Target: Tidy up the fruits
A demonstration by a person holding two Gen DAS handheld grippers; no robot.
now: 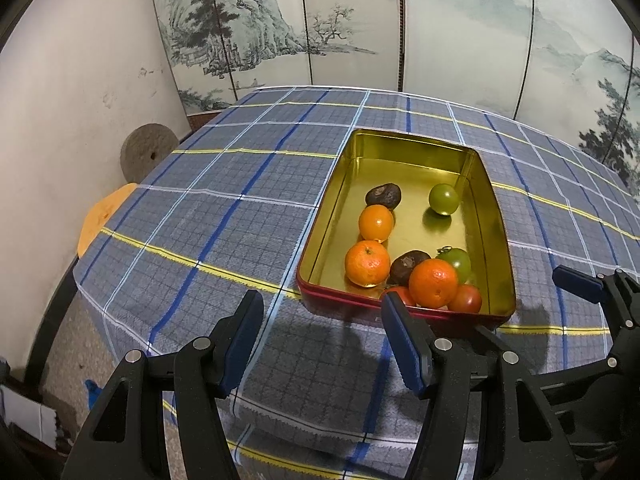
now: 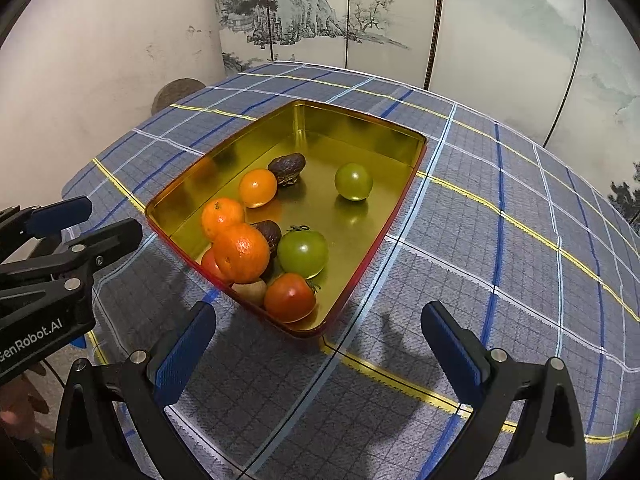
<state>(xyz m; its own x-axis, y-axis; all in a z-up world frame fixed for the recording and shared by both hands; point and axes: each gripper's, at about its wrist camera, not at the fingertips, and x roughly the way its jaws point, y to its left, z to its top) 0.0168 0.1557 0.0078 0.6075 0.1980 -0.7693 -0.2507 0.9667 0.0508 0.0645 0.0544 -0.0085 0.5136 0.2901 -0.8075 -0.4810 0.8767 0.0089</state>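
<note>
A gold tin with a red outside [image 1: 404, 148] [image 2: 360, 128] sits on the checked tablecloth and holds all the fruit. Inside are three oranges [image 1: 433, 282] [image 2: 241, 252], two green tomatoes [image 1: 443, 199] [image 2: 303, 253], two red tomatoes [image 1: 466, 299] [image 2: 289, 297], two dark brown fruits [image 1: 383, 195] [image 2: 286, 167] and a pale fruit [image 2: 250, 290]. My left gripper [image 1: 320, 308] [image 2: 106, 218] hovers open just short of the tin's near left corner, nothing between its fingers. My right gripper [image 2: 318, 320] stands wide open before the tin's near right corner, also holding nothing. One of its fingers [image 1: 576, 282] shows beside the tin.
The tablecloth [image 1: 224, 208] [image 2: 500, 240] covers a table with its left edge near a white wall. An orange object [image 1: 100, 216] and a round grey disc [image 1: 148, 152] lie beyond that edge. A painted folding screen [image 1: 360, 24] stands behind the table.
</note>
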